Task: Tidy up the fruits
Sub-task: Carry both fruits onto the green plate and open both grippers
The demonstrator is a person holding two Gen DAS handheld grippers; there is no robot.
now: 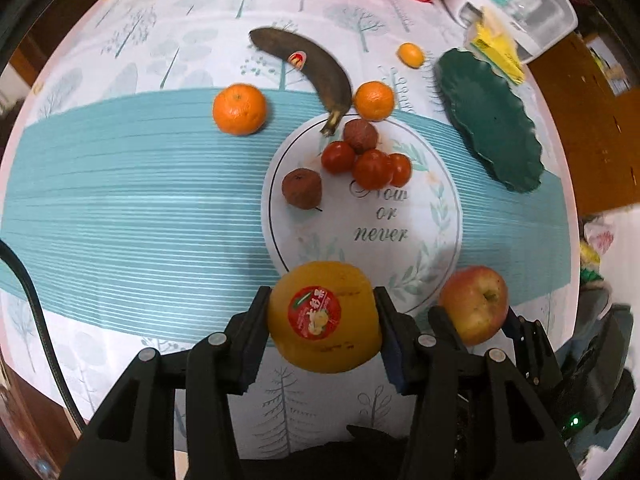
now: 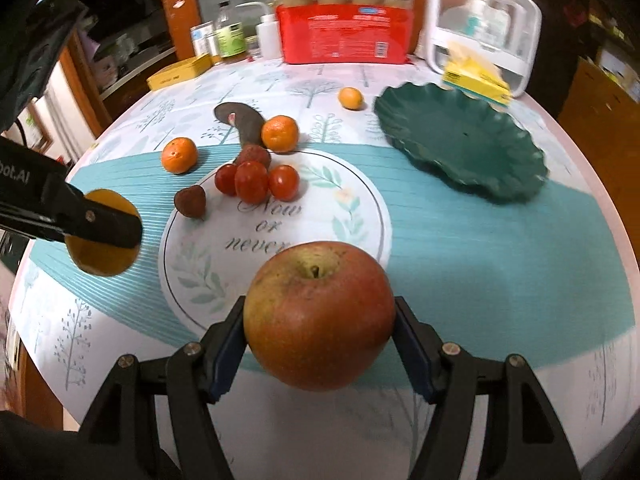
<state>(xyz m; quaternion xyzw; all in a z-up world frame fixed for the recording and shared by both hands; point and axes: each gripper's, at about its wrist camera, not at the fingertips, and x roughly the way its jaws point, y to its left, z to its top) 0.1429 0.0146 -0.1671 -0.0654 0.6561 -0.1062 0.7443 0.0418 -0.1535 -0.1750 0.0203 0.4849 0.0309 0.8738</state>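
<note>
In the left wrist view, a stickered yellow fruit is clamped by the left gripper above the tablecloth; its red label is seen only here. In the right wrist view, an apple is gripped by the right gripper, and bottles behind the table appear only here.

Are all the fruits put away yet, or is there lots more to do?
Nothing is on the green plate yet. In hand: the left gripper holds a yellow fruit, the right gripper an apple. Left on the table: the banana, three oranges, tomatoes and two brown fruits.
</note>
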